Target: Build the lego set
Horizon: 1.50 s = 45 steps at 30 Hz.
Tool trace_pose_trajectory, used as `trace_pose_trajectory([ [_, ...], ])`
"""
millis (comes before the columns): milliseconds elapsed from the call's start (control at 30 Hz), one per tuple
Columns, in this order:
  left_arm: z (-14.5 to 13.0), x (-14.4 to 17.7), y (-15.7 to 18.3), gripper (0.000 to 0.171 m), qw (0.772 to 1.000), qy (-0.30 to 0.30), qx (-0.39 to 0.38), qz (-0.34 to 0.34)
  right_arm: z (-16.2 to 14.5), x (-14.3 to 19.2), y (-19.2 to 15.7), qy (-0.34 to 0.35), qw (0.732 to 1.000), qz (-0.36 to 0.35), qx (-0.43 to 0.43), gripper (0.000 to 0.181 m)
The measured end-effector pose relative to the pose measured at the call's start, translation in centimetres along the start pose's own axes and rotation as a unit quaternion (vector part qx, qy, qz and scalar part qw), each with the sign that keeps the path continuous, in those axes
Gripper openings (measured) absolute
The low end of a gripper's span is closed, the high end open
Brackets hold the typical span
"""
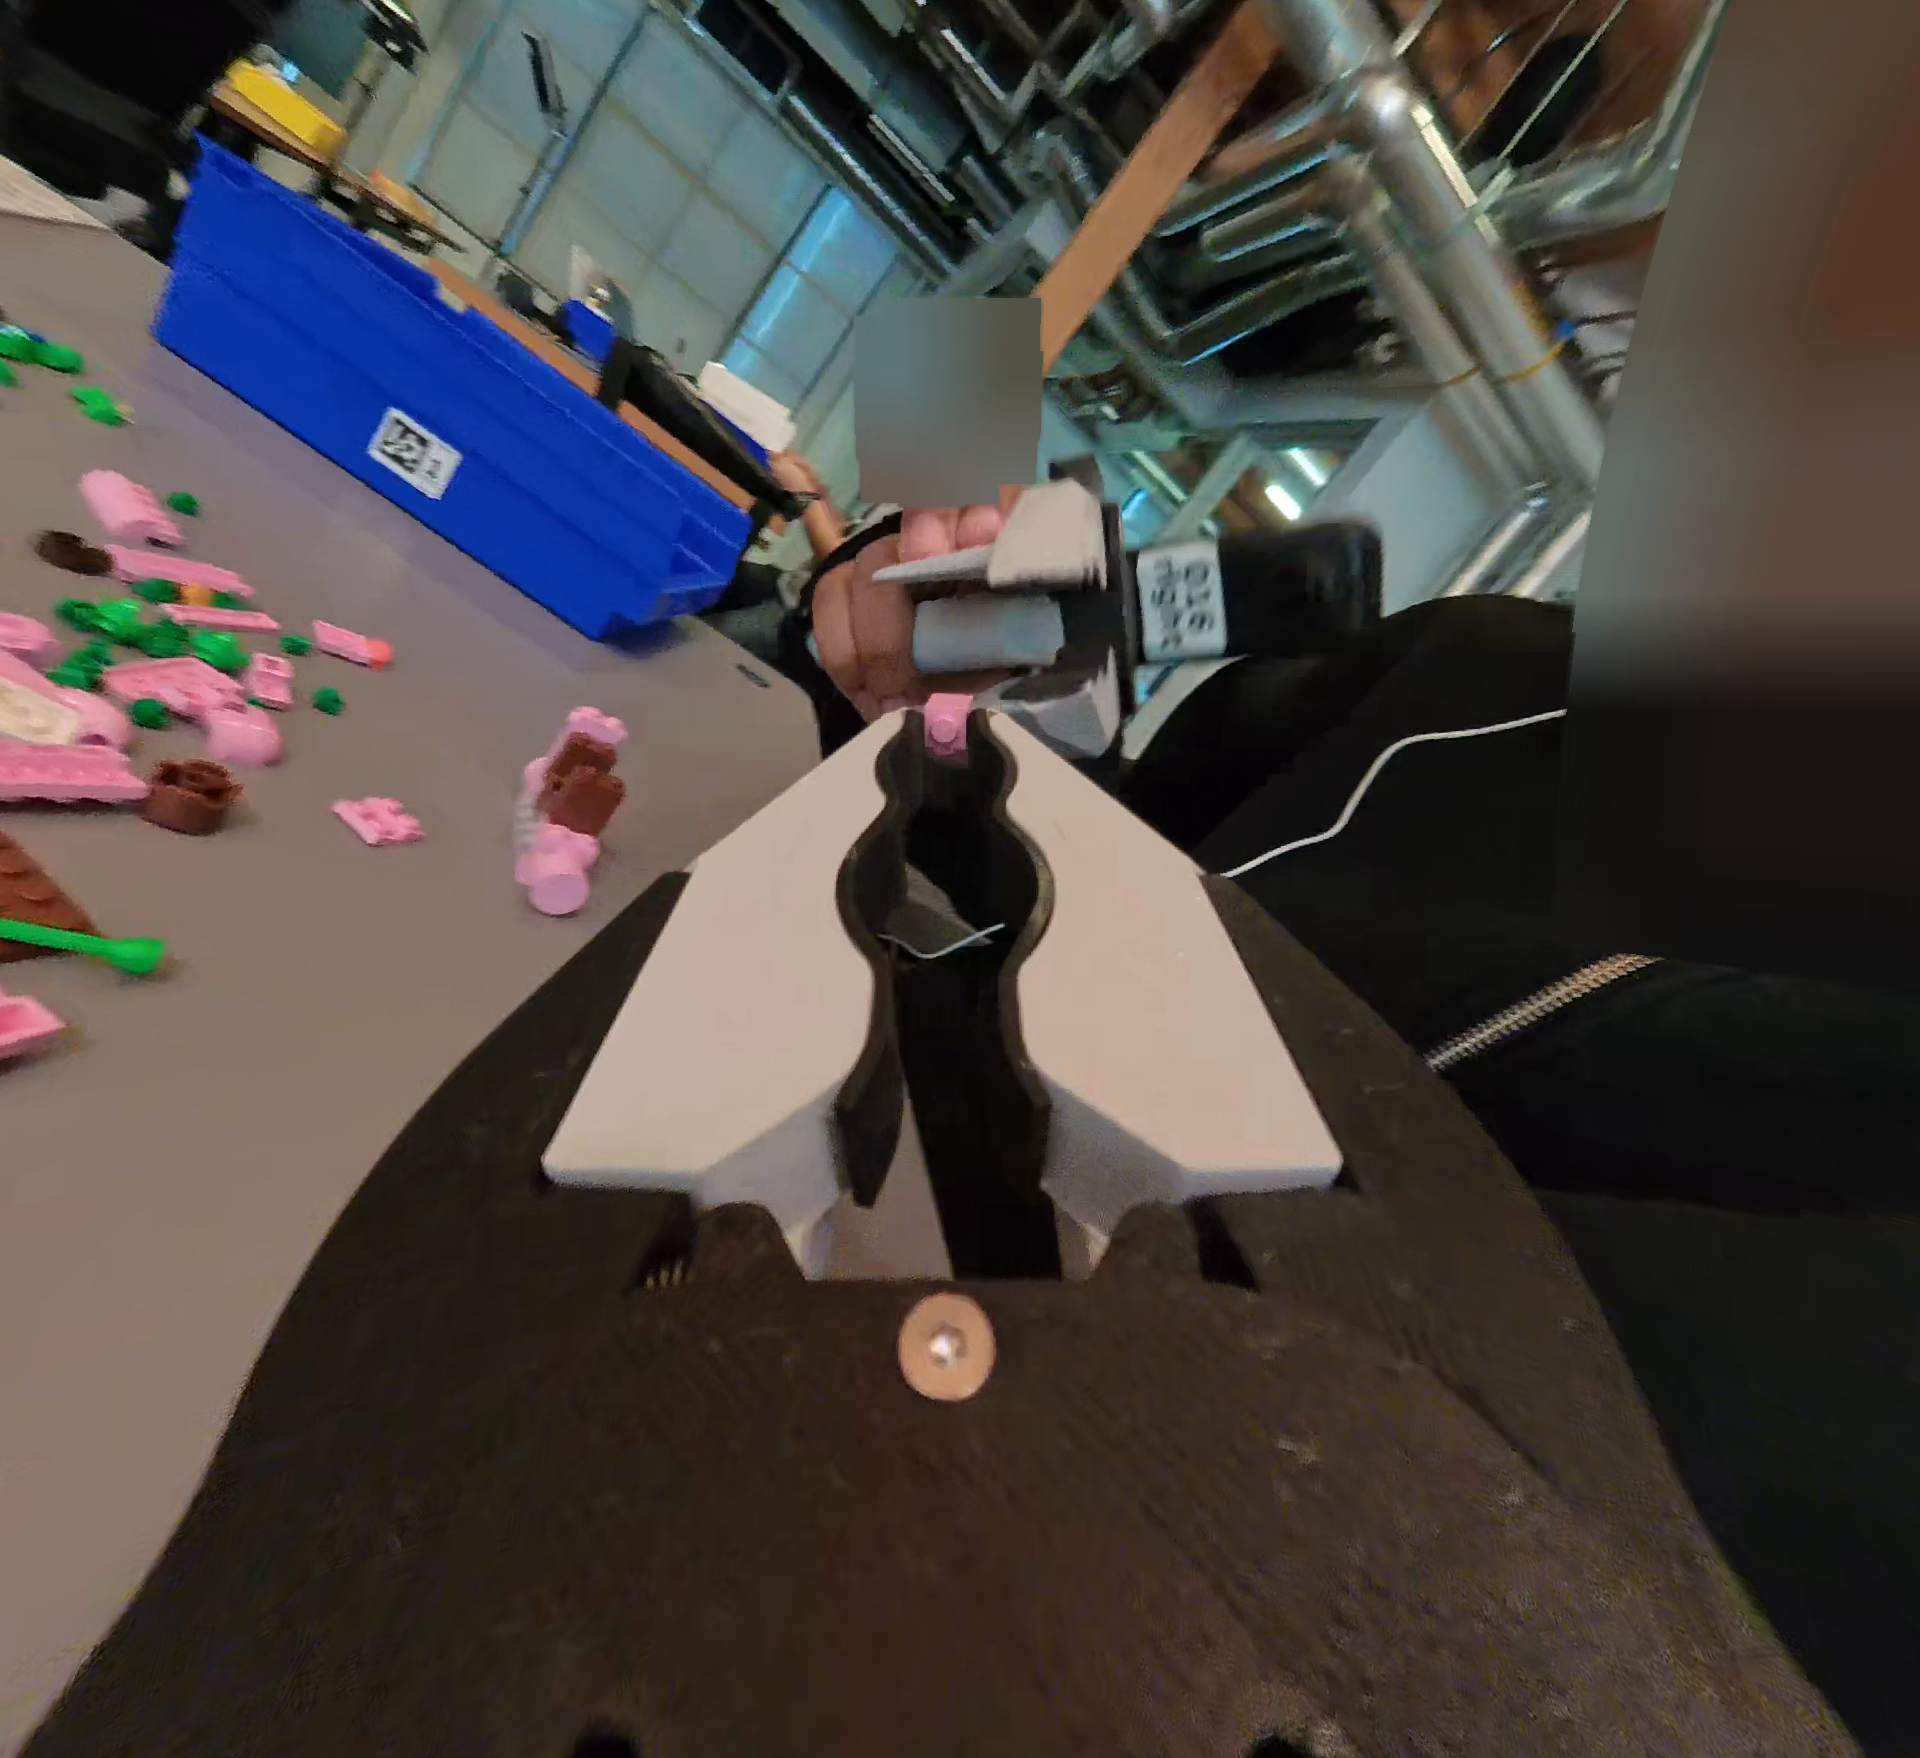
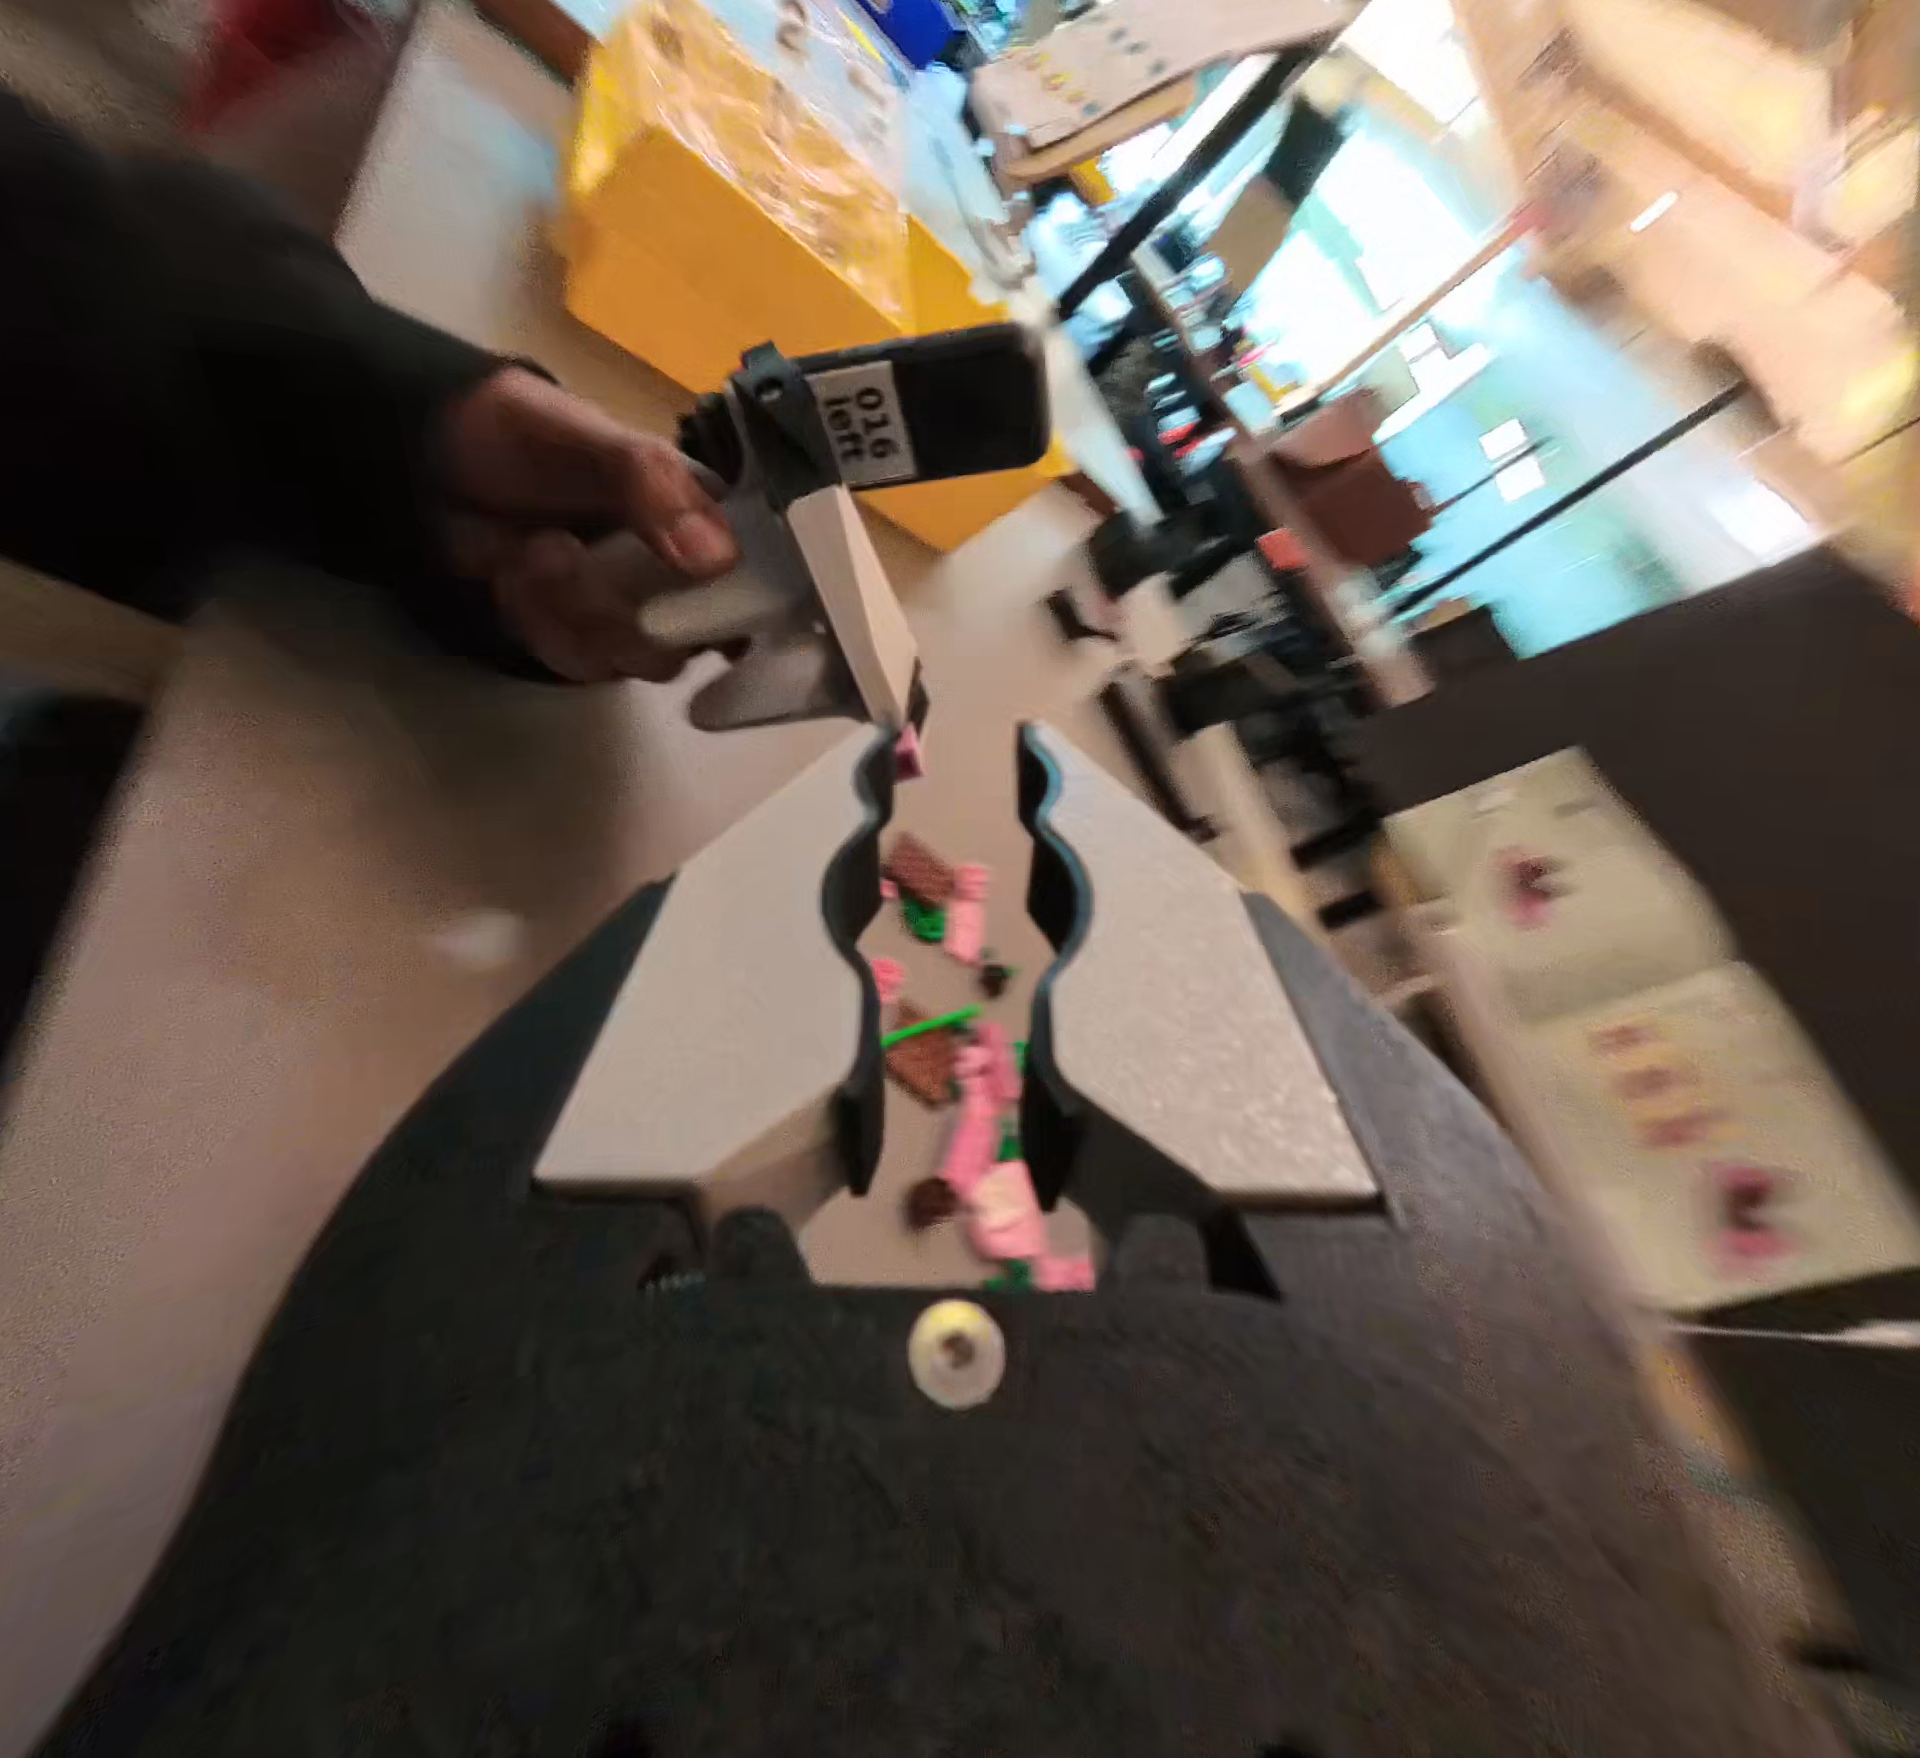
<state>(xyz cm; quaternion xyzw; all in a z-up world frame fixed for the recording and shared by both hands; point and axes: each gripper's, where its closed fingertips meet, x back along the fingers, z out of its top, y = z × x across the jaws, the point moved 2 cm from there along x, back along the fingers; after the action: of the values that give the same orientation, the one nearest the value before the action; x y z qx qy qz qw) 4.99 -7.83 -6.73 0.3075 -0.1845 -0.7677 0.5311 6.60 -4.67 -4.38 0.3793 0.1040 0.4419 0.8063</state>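
My left gripper [image 1: 945,721] is shut on a small pink lego piece [image 1: 948,734], held at its fingertips above the table edge. My right gripper [image 2: 956,747] is open and empty, with its jaws well apart. In the right wrist view the left gripper [image 2: 896,716] comes in from the upper left, held by a hand, and its pink piece [image 2: 910,754] sits right at my right gripper's left fingertip. In the left wrist view the right gripper [image 1: 902,612] is just beyond the pink piece. Loose pink, green and brown lego pieces [image 1: 177,669] lie on the grey table [image 1: 416,1033].
A small pink and brown lego assembly [image 1: 571,804] lies near the table edge, and a green stick [image 1: 83,945] at the left. A blue bin [image 1: 416,420] stands at the back. A yellow bin [image 2: 727,254] stands behind the left gripper. A person's black jacket [image 1: 1558,877] fills the right. My left and right fingertips are right by each other.
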Motion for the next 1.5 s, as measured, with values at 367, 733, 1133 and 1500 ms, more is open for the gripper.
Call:
trace_pose_trajectory([
  [367,-0.3,-0.4,0.7,0.007,1.000,-0.007,0.007,-0.029,-0.4,-0.3,-1.7,-0.013,0.997,0.008,0.071,0.017],
  [733,-0.2,-0.6,1.0,0.007,0.999,0.000,0.009,-0.043,-0.3,-0.4,-1.6,-0.006,0.998,-0.001,0.056,0.008],
  [1133,0.1,-0.3,1.0,0.005,0.999,0.010,0.009,-0.043,-0.2,-0.6,-1.5,-0.022,0.993,-0.032,0.108,0.007],
  [1500,-0.2,0.4,-1.0,0.005,0.992,-0.026,-0.088,0.091,-6.6,1.4,-5.4,-0.165,0.934,0.093,-0.303,0.055],
])
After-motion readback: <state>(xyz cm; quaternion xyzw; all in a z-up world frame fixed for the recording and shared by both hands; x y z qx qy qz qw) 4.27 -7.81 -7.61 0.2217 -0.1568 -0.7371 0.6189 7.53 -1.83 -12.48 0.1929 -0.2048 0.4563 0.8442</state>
